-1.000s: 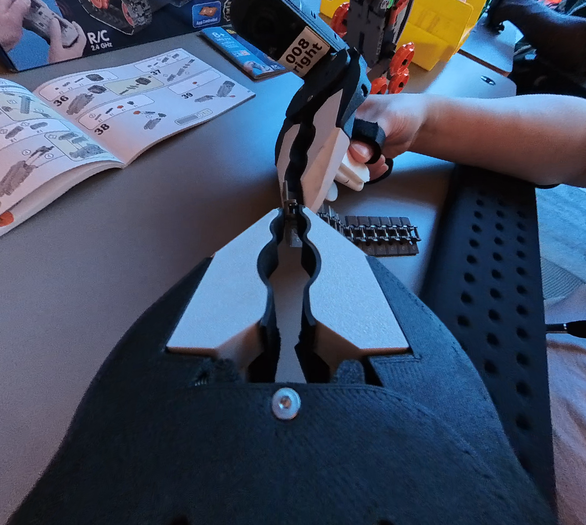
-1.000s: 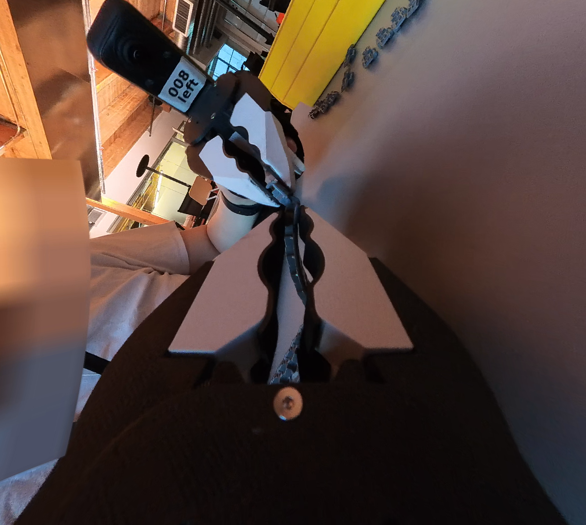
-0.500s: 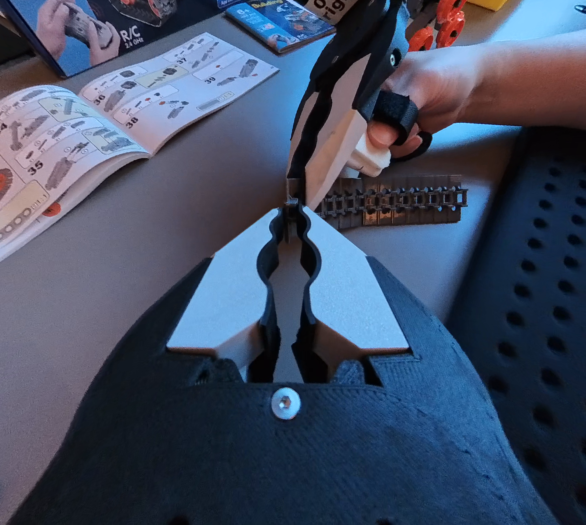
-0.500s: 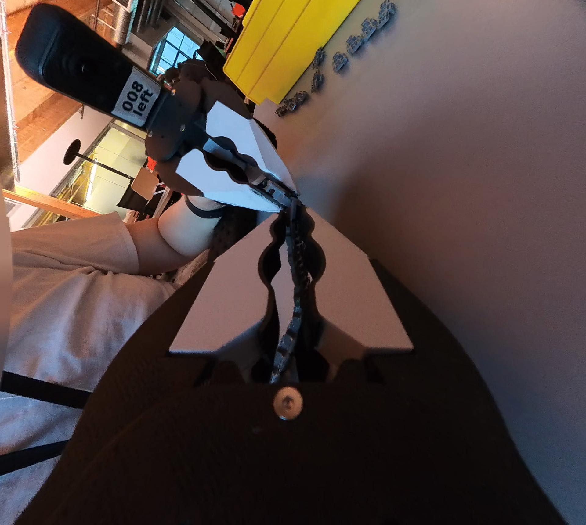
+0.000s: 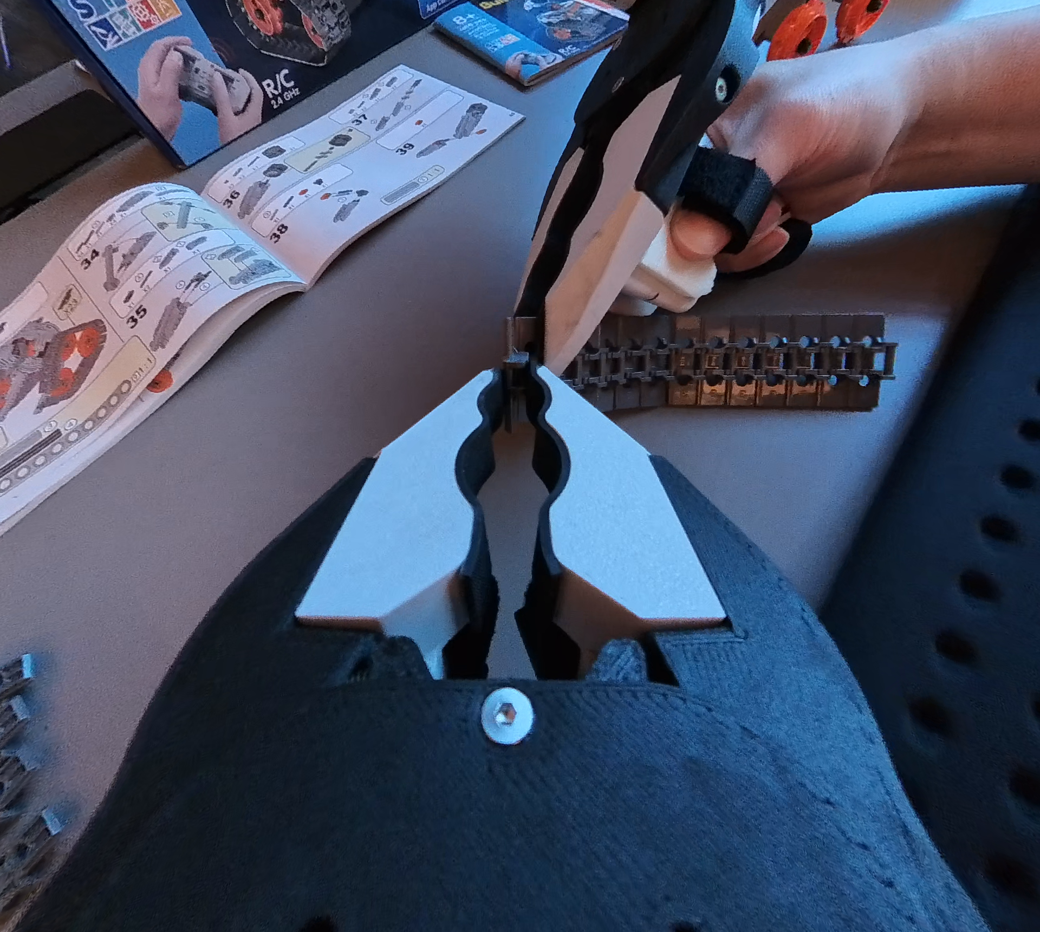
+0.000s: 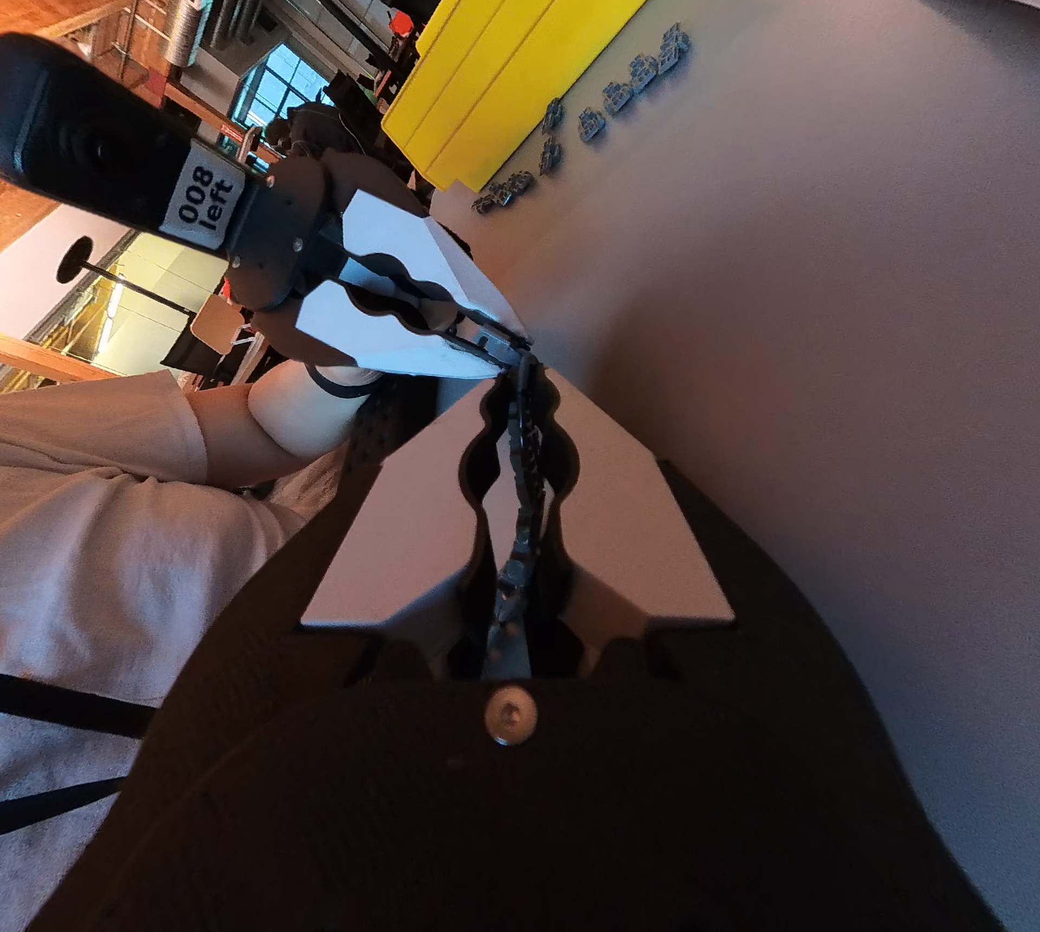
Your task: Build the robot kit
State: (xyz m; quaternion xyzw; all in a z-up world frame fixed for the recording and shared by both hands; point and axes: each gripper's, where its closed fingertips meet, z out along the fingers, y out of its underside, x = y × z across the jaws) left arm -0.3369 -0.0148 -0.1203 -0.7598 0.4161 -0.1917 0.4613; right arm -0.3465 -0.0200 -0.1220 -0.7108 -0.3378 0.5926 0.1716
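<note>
Track strip (image 5: 731, 362), a dark band of linked plastic treads, lies flat near the table's (image 5: 337, 455) right edge. From left to right: an open instruction booklet (image 5: 236, 241) by the left edge, then the left gripper (image 5: 515, 382), jaws clenched on a small link (image 5: 515, 362) at the strip's left end, then the right gripper (image 5: 532, 337), jaws clamped on the strip itself, held by a hand (image 5: 816, 156).

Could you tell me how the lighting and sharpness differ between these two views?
Left wrist view: evenly lit, instruction booklet and track strip sharp, edges stretched by the wide lens. Right wrist view: rolled sideways, warm orange cast, right gripper body nearly black, loose track links soft.
</note>
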